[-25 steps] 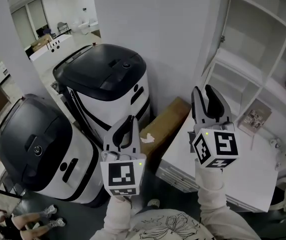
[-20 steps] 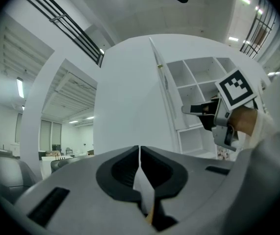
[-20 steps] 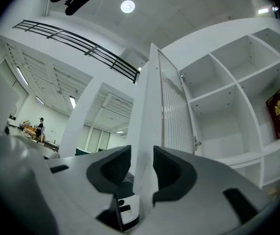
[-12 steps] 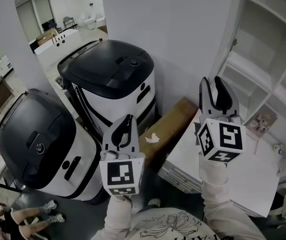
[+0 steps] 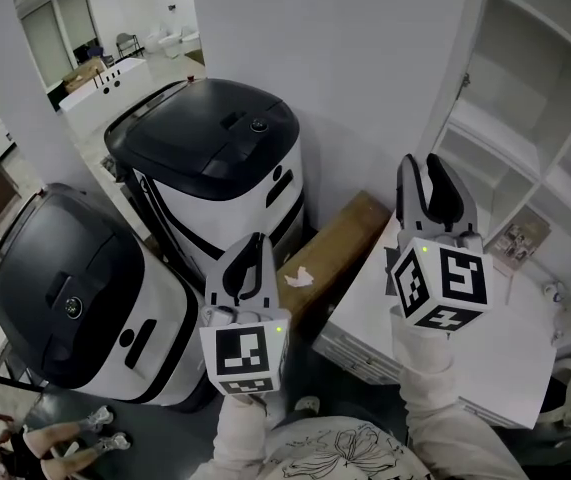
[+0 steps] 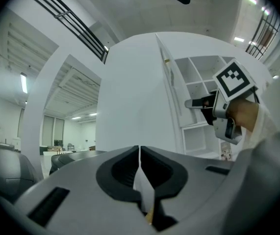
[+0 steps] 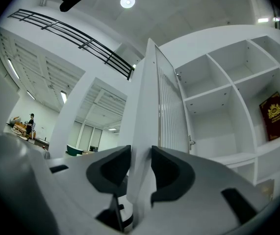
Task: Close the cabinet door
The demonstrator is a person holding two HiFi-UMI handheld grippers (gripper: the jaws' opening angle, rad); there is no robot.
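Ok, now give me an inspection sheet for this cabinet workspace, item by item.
Surface: white counter below the shelves, mostly bare; a small card-like item at its back.
Job's things: cabinet door open, seen edge-on from the right gripper view.
Clutter: cardboard box with a white scrap on it; a black-topped machine and a second machine beside it.
Grippers: right claw closed on the door's edge; left claw shut, empty.
Cables: nothing seen.
Surroundings: open white shelves, a red book on one; open hall beyond.
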